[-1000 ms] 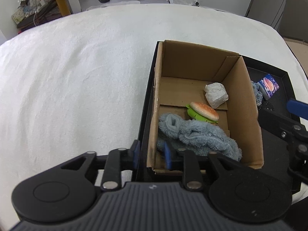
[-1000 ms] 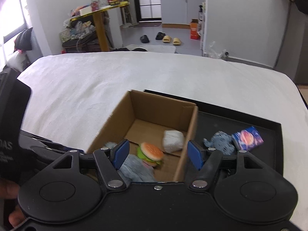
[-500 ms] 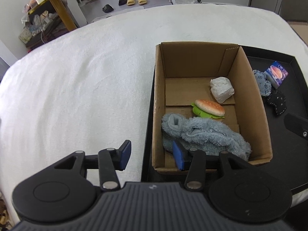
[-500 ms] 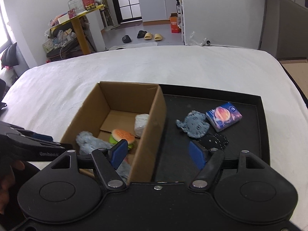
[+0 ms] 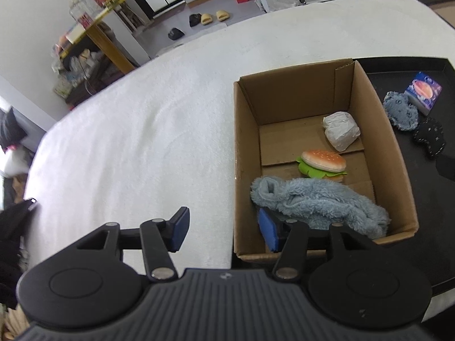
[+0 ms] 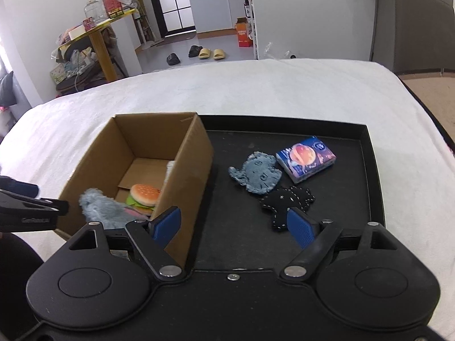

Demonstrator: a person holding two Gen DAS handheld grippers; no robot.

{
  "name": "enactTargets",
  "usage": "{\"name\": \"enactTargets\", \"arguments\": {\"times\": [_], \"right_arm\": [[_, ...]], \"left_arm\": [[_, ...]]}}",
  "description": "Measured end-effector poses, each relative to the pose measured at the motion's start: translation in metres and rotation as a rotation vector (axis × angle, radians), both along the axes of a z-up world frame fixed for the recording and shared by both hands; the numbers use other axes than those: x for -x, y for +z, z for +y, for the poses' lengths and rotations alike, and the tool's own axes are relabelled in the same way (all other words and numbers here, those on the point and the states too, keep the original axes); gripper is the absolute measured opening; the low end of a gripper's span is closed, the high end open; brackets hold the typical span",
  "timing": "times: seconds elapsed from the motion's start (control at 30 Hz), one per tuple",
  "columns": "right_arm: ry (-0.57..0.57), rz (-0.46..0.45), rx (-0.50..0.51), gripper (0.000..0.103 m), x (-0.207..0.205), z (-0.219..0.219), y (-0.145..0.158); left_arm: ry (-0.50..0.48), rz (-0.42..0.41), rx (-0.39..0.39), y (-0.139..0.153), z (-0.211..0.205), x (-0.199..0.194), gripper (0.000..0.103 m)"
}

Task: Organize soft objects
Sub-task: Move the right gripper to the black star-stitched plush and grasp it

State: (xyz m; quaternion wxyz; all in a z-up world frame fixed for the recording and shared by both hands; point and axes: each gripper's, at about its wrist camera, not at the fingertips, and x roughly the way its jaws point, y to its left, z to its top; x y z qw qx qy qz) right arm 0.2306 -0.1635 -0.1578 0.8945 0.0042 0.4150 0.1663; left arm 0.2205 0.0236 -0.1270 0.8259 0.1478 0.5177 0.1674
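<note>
An open cardboard box [image 5: 298, 93] holds a fluffy blue sock [image 5: 318, 201], a burger plush [image 5: 322, 160] and a white wrapped bundle [image 5: 341, 130]. My left gripper [image 5: 224, 233] straddles the box's near left wall. Its jaws are opening and the pads stand off the cardboard. My right gripper [image 6: 233, 227] hovers over the black tray [image 6: 233, 147], jaws opening, with nothing held between them. Its right finger is close to a black star-stitched patch [image 6: 287, 204]. A blue denim cat patch [image 6: 256, 174] and a tissue pack [image 6: 305, 157] lie beyond.
Box [image 6: 159, 164] and tray rest on a white bedspread [image 6: 256, 85] that stretches far to the left. My left gripper's body [image 6: 28, 207] shows at the left edge of the right wrist view. A cluttered yellow table [image 6: 99, 42] and slippers [image 6: 212, 54] stand on the floor behind.
The left jaws have spread apart around the box's wall and the view has rolled. The right gripper has swung right from over the box to over the tray, with its jaws widening.
</note>
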Motion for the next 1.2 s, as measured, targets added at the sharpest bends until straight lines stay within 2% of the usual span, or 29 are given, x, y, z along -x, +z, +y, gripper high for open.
{"name": "enactTargets", "arguments": {"times": [0.2,0.37,0.57,0.8,0.97,1.0,1.07,1.1,1.2], "right_arm": [[-0.018,0.019,0.001,0.081,-0.009,-0.009,-0.018],[-0.059,0.039,0.013,0.081,-0.021,-0.017,-0.035],[-0.087,0.040,0.049,0.081,-0.037,-0.024,-0.054],[-0.065,0.044,0.100,0.080,-0.058,-0.020,-0.068],[-0.084,0.078,0.150,0.070,-0.069,-0.018,-0.080],[-0.087,0.084,0.152,0.064,-0.070,-0.019,-0.083],[-0.083,0.054,0.178,0.046,-0.069,-0.018,-0.083],[-0.074,0.049,0.173,0.032,-0.068,-0.018,-0.081],[-0.068,0.081,0.142,0.023,-0.069,-0.024,-0.076]], "left_arm": [[-0.004,0.005,-0.046,-0.003,-0.007,-0.005,0.054],[0.019,-0.025,-0.105,0.000,-0.013,-0.008,0.054],[0.013,0.009,-0.152,-0.007,-0.021,-0.017,0.054],[0.006,0.053,-0.198,-0.015,-0.028,-0.023,0.054],[0.000,0.092,-0.213,-0.020,-0.032,-0.026,0.054],[0.005,0.101,-0.209,-0.021,-0.031,-0.027,0.054],[0.020,0.109,-0.199,-0.021,-0.029,-0.028,0.054],[0.025,0.111,-0.190,-0.020,-0.028,-0.028,0.054],[0.011,0.128,-0.124,-0.017,-0.024,-0.029,0.054]]}}
